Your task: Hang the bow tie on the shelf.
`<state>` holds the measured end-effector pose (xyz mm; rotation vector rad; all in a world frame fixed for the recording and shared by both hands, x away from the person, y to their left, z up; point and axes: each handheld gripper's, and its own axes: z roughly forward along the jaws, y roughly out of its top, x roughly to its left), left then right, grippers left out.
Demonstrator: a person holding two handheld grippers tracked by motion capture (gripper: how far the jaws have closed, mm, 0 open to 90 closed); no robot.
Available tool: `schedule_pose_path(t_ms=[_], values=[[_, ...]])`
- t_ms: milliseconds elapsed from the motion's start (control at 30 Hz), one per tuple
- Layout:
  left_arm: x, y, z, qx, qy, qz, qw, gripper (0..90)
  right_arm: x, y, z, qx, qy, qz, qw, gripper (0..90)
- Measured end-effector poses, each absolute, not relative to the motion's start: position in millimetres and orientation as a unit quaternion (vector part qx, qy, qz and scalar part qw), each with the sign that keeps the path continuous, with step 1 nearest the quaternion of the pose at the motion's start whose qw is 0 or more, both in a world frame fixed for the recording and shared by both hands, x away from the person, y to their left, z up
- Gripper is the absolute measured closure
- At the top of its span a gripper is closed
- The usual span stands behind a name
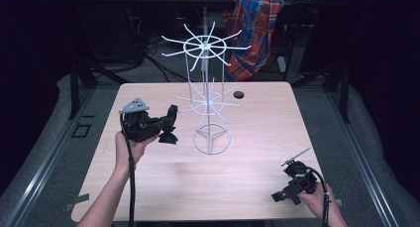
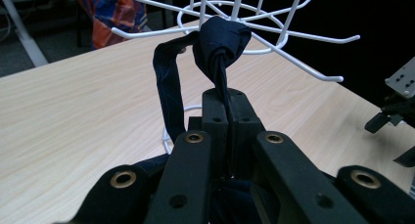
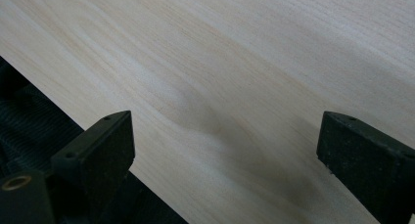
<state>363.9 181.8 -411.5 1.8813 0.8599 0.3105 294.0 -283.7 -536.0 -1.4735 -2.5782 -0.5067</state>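
Note:
A white wire rack [image 1: 205, 103] with two tiers of spoked hooks stands at the middle of the wooden table [image 1: 247, 172]. My left gripper [image 1: 171, 120] is held above the table just left of the rack, shut on a dark navy strip of cloth [image 1: 169, 134]. In the left gripper view the jaws [image 2: 227, 106] pinch the cloth [image 2: 220, 38], which ends in a knotted bundle with a loop hanging on the left, close to the rack's lower hooks [image 2: 293, 38]. My right gripper [image 1: 285, 195] rests low near the table's front right corner, open [image 3: 225, 136] over bare wood.
A red and blue plaid cloth [image 1: 252, 24] hangs behind the table. A small dark hole [image 1: 239, 94] sits in the tabletop behind the rack. The table's front edge [image 3: 73, 116] runs close under the right gripper. The right gripper [image 2: 396, 111] shows at the right edge of the left gripper view.

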Motion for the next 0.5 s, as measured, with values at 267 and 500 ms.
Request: schedule_pose_path(t_ms=[267, 500], values=[[364, 168, -412, 0.793, 0.342, 0.15, 0.481, 87.7, 295, -283, -536, -0.485, -0.856, -0.166, 0.065, 6.7], [366, 162, -415, 0.801, 0.339, 0.158, 0.467, 87.7, 295, -284, -536, -0.482, -0.859, -0.162, 0.064, 6.7]])
